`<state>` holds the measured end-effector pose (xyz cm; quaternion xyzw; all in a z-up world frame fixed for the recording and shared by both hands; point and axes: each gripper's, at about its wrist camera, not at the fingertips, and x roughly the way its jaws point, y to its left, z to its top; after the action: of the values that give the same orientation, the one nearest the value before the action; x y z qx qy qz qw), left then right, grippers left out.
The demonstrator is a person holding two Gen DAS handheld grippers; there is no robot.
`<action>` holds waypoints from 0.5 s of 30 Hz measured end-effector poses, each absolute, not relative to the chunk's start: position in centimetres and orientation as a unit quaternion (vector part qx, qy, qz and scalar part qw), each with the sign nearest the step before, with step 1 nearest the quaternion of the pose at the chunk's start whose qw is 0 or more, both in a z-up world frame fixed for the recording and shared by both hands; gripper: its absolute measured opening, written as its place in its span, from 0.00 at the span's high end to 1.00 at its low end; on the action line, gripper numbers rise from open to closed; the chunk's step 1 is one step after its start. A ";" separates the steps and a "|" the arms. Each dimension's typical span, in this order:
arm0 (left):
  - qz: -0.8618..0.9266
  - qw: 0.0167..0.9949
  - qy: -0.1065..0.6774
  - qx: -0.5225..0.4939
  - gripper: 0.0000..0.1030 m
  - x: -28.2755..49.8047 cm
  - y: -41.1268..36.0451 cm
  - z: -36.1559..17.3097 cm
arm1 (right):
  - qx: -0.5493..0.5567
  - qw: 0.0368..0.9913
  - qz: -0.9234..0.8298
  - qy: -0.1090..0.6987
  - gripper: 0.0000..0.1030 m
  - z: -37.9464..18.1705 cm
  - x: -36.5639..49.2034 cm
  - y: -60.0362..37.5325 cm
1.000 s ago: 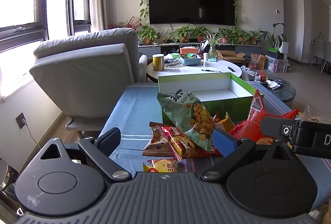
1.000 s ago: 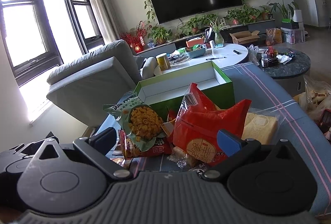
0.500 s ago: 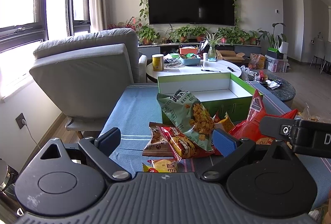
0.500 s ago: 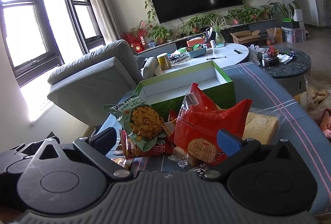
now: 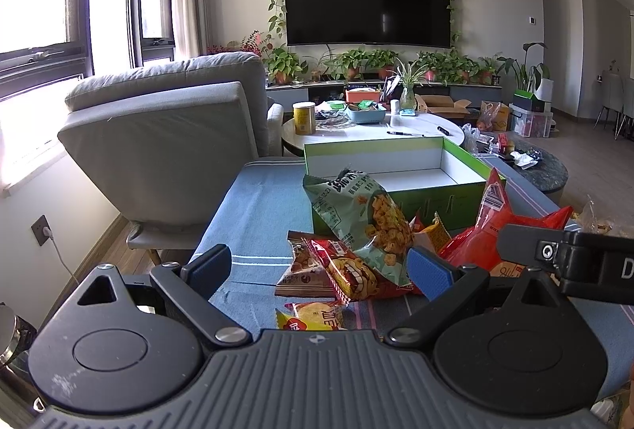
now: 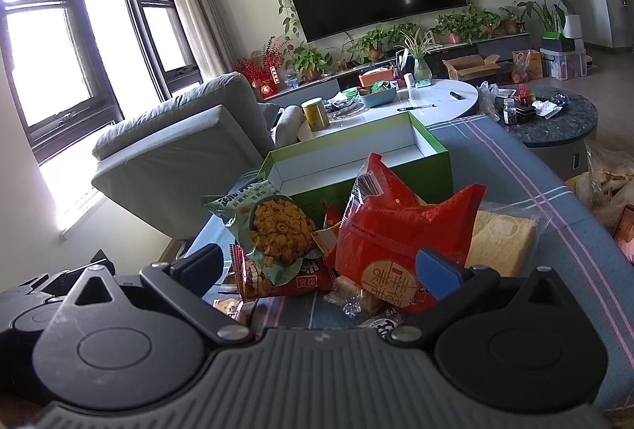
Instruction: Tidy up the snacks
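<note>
- Since nothing is seen to shift across the last second, the snack pile (image 5: pixel 368 254) and green box (image 5: pixel 396 167) stay untouched.
- Both the left hand-held gripper (image 5: pixel 319 266) and the right hand-held gripper (image 6: pixel 317 268) are held agape and empty, seemingly short of the pile; sorting is judged unstarted.

A woven blue cloth (image 5: pixel 257 215) with a matt, slightly ribbed look is being shown over the surface. Glossy, crinkled plastic film is being seen on the green snack bag (image 5: pixel 356 211) and the red snack bag (image 6: pixel 400 230). The green box (image 6: pixel 380 187) is being presented as smooth card, white inside. Matt black plastic and blue rubbery pads (image 5: pixel 430 272) are being displayed on the left tool (image 5: pixel 319 268).
</note>
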<state>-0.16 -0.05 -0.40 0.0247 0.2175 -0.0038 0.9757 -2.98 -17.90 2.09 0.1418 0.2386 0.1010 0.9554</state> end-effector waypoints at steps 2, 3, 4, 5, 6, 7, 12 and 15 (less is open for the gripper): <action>-0.003 0.975 0.220 0.024 0.07 -0.1 0.0 -0.5 | 0.142 0.955 0.102 0.240 0.15 2.0 -2.9 -17.9; -0.002 0.975 0.222 0.023 0.07 -0.1 0.1 -0.6 | 0.142 0.955 0.102 0.240 0.15 2.0 -2.9 -17.9; -0.001 0.975 0.223 0.023 0.07 -0.1 0.1 -0.7 | 0.141 0.955 0.102 0.242 0.15 1.9 -2.9 -17.9; 0.000 0.974 0.224 0.022 0.07 -0.1 0.2 -0.7 | 0.142 0.954 0.102 0.242 0.15 1.9 -2.9 -17.9; 0.001 0.974 0.224 0.022 0.07 0.0 0.3 -0.7 | 0.142 0.954 0.102 0.243 0.15 1.9 -2.9 -17.9; 0.001 0.974 0.225 0.021 0.07 -0.1 0.4 -0.7 | 0.142 0.954 0.102 0.244 0.15 1.8 -2.9 -17.9; 0.001 0.974 0.226 0.022 0.07 -0.1 0.4 -0.8 | 0.142 0.954 0.102 0.244 0.15 1.8 -2.9 -17.9; 0.001 0.974 0.226 0.023 0.07 -0.1 0.4 -0.7 | 0.142 0.954 0.103 0.245 0.15 1.8 -2.8 -17.8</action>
<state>-0.12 0.38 -0.72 0.0227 0.2260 0.0007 0.9739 -2.85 -17.82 1.77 0.1417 0.2445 0.1027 0.9537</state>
